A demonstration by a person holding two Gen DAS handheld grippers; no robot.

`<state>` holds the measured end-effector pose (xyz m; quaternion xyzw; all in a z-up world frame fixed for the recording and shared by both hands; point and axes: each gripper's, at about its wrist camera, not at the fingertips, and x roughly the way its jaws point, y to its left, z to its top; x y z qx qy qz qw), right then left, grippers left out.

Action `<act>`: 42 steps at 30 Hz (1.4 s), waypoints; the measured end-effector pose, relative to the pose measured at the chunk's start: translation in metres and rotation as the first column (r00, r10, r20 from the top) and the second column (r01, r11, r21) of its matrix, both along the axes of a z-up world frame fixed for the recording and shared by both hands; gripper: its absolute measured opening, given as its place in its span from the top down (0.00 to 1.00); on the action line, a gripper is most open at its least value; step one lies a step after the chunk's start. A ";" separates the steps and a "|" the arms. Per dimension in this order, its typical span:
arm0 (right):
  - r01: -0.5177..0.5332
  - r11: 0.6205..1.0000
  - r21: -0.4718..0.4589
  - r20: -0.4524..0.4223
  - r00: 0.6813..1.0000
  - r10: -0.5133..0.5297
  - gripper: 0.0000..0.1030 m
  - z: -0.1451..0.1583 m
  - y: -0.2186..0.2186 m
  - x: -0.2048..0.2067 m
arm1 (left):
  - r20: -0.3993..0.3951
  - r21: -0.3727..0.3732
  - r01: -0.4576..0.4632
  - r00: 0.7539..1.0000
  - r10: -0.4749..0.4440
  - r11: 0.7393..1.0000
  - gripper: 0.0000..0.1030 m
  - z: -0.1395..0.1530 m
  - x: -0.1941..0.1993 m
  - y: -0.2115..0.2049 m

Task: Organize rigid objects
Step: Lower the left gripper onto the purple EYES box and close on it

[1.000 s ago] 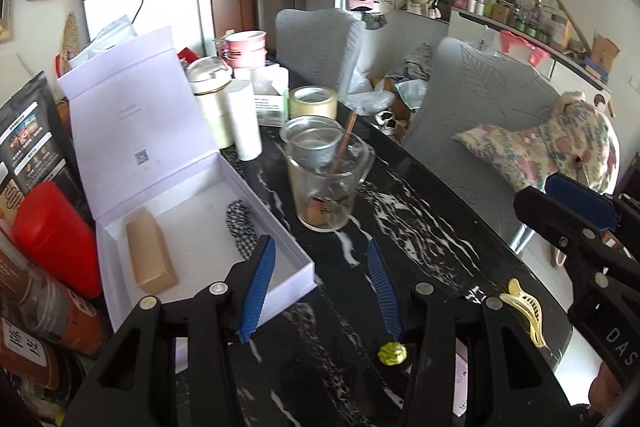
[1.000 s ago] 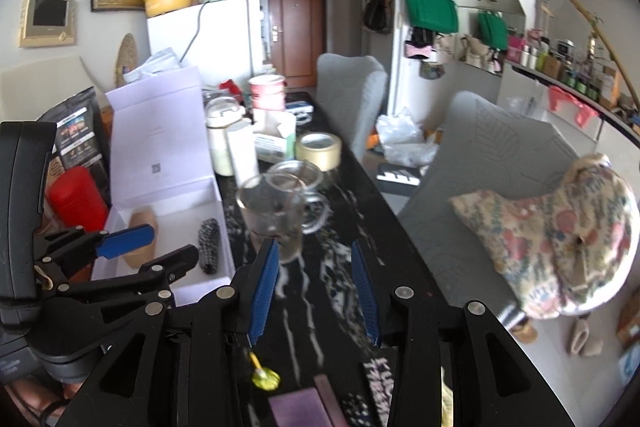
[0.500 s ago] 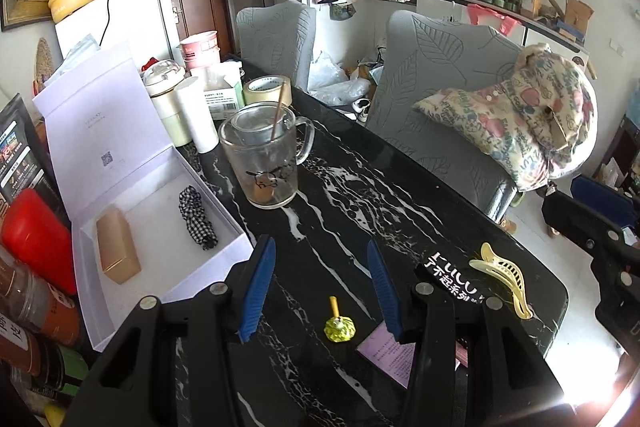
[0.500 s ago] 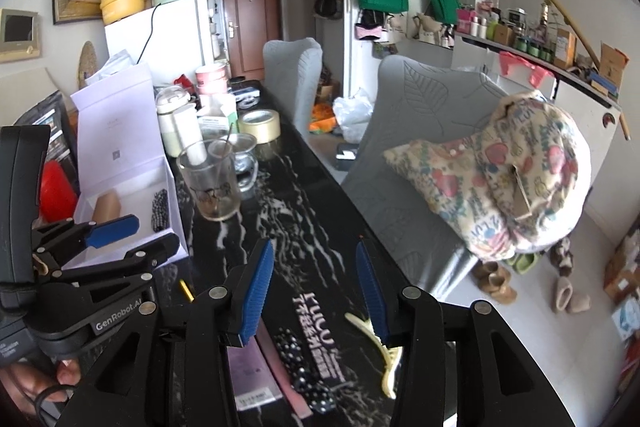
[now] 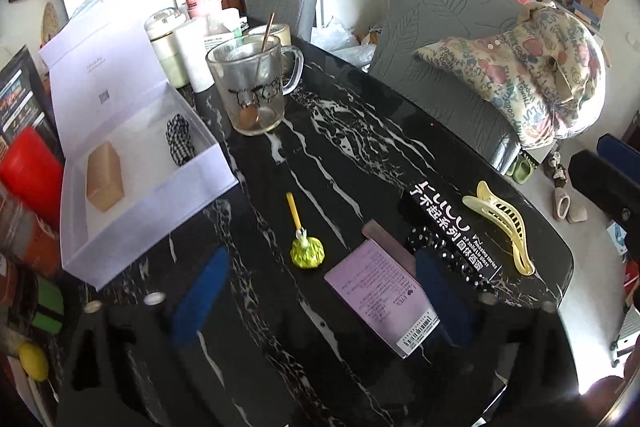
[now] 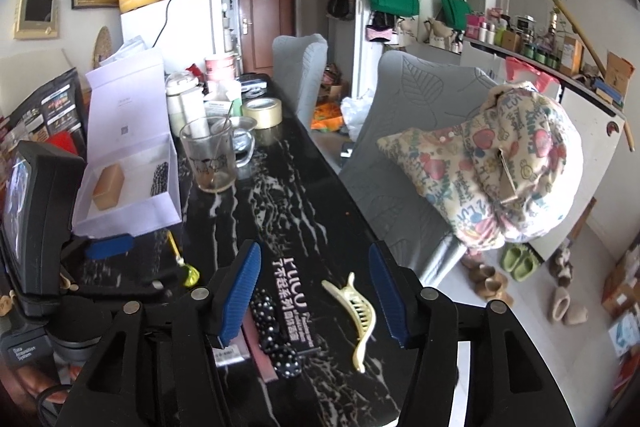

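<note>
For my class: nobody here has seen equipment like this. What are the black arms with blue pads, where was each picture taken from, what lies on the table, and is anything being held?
There is no robot: a person holds a hand-held gripper in each hand, each carrying a wide-angle camera looking along its two blue-padded jaws. One picture comes from the left gripper, one from the right gripper. Both stand open and hold nothing. On the black marble table lie an open white box, a glass mug, a yellow-green ornament on a stick, a purple carton, a black lettered box and a yellow hair claw, which lies between the right jaws in that view.
</note>
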<state>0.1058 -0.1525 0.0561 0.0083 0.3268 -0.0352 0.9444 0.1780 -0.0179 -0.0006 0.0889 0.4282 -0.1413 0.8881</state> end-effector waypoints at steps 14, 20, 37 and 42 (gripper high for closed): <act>-0.012 0.999 0.050 -0.051 0.999 0.015 0.44 -0.046 -0.035 -0.004 | -0.017 0.023 -0.092 0.996 0.092 0.996 0.05 -0.034 -0.018 -0.011; -0.041 0.996 0.079 -0.081 0.996 0.048 0.44 -0.066 -0.042 -0.005 | -0.061 -0.007 -0.092 0.994 0.091 0.996 0.05 -0.051 -0.024 -0.013; -0.040 0.988 0.150 -0.094 0.994 0.055 0.44 -0.092 -0.058 -0.001 | -0.160 -0.119 -0.104 0.984 0.084 0.987 0.05 -0.071 -0.015 -0.025; -0.043 0.988 0.146 -0.095 0.994 0.057 0.44 -0.092 -0.060 0.000 | -0.165 -0.093 -0.115 0.981 0.099 0.989 0.05 -0.073 -0.013 -0.020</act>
